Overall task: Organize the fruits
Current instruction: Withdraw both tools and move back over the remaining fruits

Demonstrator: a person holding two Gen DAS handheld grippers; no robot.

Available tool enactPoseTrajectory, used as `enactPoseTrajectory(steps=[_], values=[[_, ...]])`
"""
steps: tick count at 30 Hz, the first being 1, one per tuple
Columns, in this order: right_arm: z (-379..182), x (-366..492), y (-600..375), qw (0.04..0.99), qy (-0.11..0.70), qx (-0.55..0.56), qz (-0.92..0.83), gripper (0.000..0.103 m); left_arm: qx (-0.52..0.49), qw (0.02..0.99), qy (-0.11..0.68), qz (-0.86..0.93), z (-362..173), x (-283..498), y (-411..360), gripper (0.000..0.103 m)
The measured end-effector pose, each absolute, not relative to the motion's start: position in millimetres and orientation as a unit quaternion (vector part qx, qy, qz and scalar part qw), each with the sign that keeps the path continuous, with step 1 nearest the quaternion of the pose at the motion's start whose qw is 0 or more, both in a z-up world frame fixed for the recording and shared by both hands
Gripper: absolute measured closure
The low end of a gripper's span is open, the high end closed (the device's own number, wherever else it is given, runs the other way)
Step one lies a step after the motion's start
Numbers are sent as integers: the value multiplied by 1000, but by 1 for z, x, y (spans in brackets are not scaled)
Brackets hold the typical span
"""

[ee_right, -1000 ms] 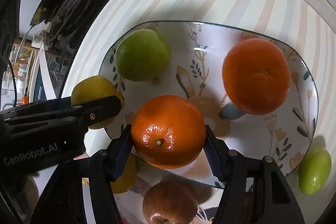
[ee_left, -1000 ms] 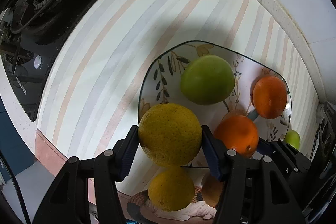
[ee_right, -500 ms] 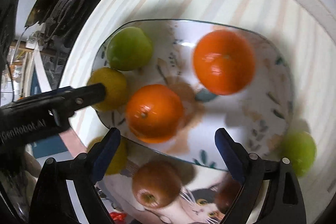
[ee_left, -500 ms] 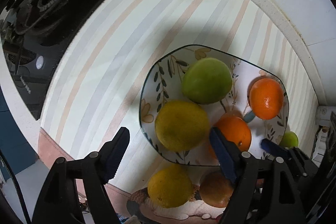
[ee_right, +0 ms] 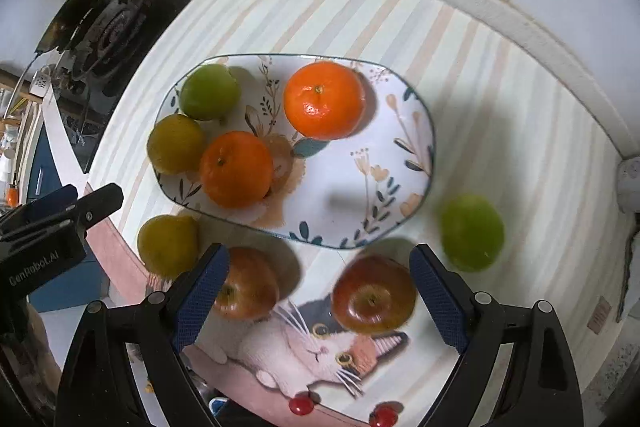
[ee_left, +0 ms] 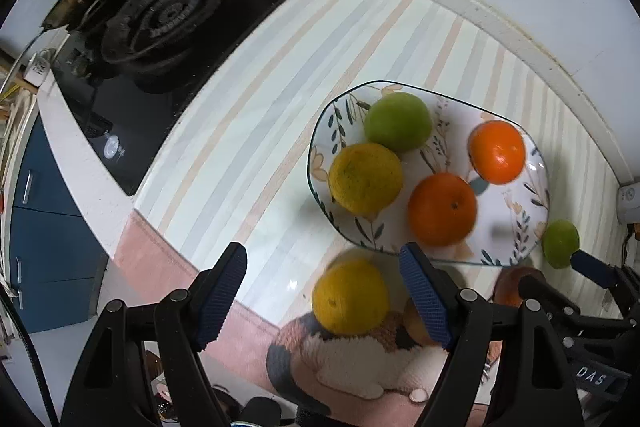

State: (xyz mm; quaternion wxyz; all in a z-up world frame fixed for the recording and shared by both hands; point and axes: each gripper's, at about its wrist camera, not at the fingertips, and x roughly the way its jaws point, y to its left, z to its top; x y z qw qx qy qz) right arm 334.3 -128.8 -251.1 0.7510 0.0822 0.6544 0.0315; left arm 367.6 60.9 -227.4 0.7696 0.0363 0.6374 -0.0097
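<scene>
A floral plate [ee_right: 384, 195] [ee_left: 532, 227] holds a green apple [ee_right: 209, 91] [ee_left: 398, 122], a yellow citrus [ee_right: 176, 143] [ee_left: 365, 177] and two oranges [ee_right: 236, 169] [ee_right: 325, 99] [ee_left: 442, 209] [ee_left: 497, 151]. Off the plate lie another yellow citrus [ee_right: 168, 245] [ee_left: 350, 297], two red apples [ee_right: 246, 283] [ee_right: 374, 294] and a green fruit [ee_right: 472, 231] [ee_left: 560, 243]. My left gripper [ee_left: 322, 297] is open and empty, above and in front of the loose yellow citrus. My right gripper [ee_right: 318, 293] is open and empty, between the two red apples.
A black gas stove [ee_left: 160, 23] [ee_right: 108, 27] sits at the left of the striped mat. A cat-print mat [ee_right: 320, 347] lies at the counter's front edge. A wall runs along the back, with a white socket [ee_left: 628, 201] at the right.
Both grippers opened, leaving the yellow citrus and the orange on the plate, then pulled back and up from the plate.
</scene>
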Motion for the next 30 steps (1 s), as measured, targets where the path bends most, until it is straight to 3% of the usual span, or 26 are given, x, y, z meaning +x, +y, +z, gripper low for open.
enactPoseTrajectory(steps=[17,30], values=[[-155,251,-147,800,592,85,49,9,38,826,561,-38,-130,290,43,26],[-102,209,-160,824,556,91,54,9,40,843,533,-63,-91,247,27,25]])
